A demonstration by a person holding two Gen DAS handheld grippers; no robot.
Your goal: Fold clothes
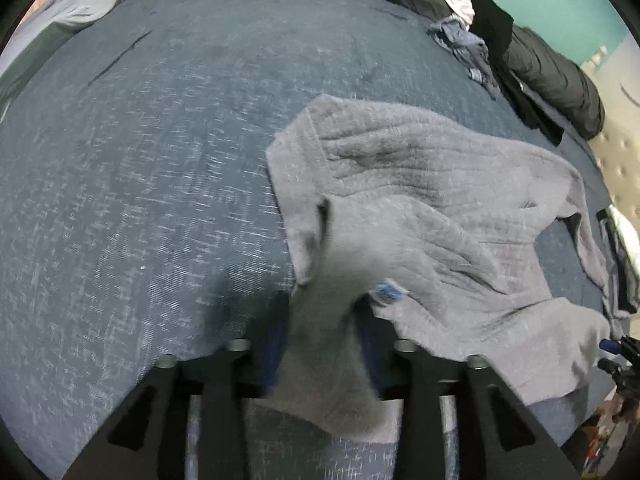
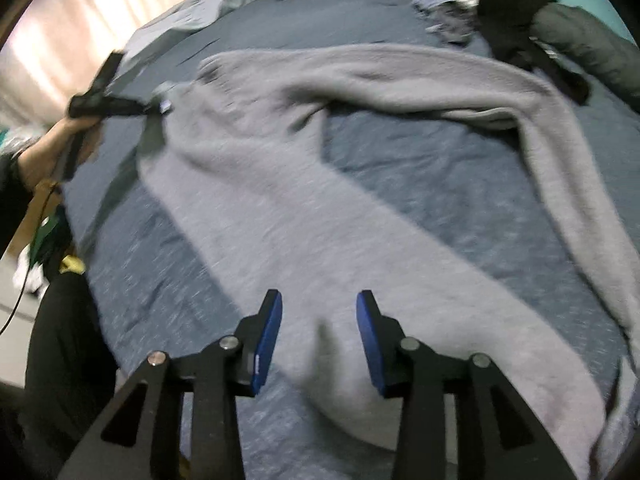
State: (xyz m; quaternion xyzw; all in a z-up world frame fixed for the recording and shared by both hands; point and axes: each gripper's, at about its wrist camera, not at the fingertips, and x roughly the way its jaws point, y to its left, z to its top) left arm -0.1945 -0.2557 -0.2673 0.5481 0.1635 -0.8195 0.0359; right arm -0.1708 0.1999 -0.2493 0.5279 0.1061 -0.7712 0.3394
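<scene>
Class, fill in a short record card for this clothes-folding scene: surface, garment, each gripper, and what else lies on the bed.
surface: bed with blue cover
garment: grey sweater, spread loosely and wrinkled, not yet folded
left gripper: jaws apart, sweater cloth draped between them
right gripper: open over the sweater, blue pads clear of the cloth
other items: dark clothes and a small blue-striped cloth at the far edge

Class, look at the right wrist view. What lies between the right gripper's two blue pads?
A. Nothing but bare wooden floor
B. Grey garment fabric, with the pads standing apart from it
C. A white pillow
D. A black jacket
B: the grey garment runs between the right gripper, whose pads stand apart without pressing it.
</scene>
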